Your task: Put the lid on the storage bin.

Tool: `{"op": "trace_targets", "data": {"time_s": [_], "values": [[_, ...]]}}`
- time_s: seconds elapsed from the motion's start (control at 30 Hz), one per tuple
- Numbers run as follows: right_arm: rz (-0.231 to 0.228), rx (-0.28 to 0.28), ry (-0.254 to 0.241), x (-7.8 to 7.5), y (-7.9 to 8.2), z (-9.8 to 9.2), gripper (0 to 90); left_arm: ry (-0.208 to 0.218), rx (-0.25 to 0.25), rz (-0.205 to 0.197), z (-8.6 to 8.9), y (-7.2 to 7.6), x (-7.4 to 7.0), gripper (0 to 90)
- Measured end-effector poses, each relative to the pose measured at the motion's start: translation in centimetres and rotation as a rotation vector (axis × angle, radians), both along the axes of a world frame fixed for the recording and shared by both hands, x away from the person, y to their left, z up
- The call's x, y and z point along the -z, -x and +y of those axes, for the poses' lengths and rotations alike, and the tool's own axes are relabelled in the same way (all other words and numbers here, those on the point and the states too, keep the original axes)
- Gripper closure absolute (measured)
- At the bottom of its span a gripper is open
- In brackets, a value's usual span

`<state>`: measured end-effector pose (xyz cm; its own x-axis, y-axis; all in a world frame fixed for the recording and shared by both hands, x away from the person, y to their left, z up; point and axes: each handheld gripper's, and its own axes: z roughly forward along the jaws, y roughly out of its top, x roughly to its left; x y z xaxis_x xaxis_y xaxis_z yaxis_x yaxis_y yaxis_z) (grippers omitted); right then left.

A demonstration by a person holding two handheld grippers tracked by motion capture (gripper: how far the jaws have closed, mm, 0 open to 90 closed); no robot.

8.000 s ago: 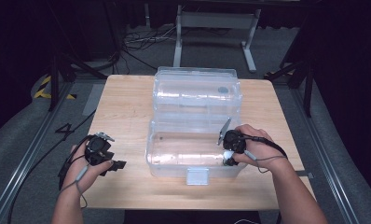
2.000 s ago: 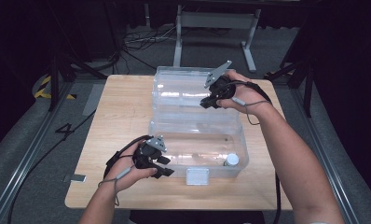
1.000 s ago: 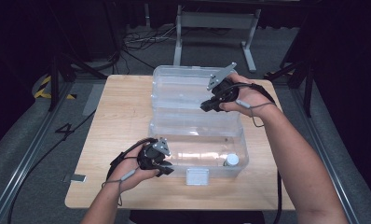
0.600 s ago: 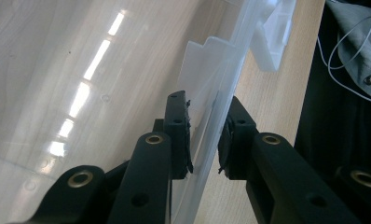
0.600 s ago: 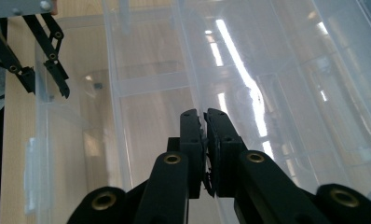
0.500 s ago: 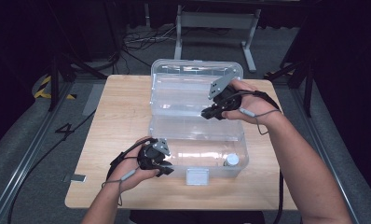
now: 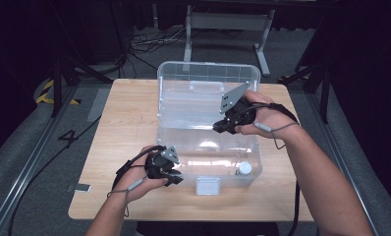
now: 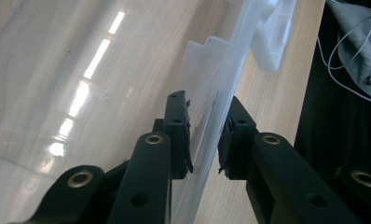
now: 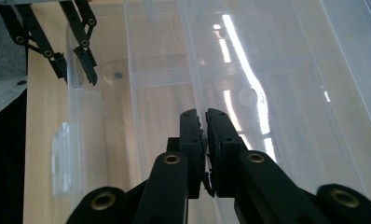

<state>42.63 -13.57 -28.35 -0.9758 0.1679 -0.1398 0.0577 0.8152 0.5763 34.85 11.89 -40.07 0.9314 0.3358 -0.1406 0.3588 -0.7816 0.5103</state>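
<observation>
Fingers of the left gripper (image 7: pixel 173 178) clamp the front wall of the clear plastic box (image 7: pixel 208 162) – pads (image 8: pixel 180 135) pressed either side of the rim, hand low at the table's (image 7: pixel 129 113) near edge. Farther off, the right gripper (image 7: pixel 222 126), forearm raised over the box, pinches the edge of the upright lid (image 7: pixel 203 86) – jaws nearly shut on it

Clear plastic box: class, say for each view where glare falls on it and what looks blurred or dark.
High view: the clear box shows soft glare on its walls; the surroundings are dark. Left gripper view: bright streaks of reflected light cross the plastic at left; the near jaws are soft. Right gripper view: a long white streak runs down the lid.
</observation>
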Motion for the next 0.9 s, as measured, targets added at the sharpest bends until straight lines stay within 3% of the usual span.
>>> {"op": "trace_targets", "data": {"time_s": [0.9], "values": [[-0.009,-0.036,0.036,0.6,2.4,0.0,84.1,-0.008,-0.006,0.001,0.0,0.1,0.0,75.8]]}}
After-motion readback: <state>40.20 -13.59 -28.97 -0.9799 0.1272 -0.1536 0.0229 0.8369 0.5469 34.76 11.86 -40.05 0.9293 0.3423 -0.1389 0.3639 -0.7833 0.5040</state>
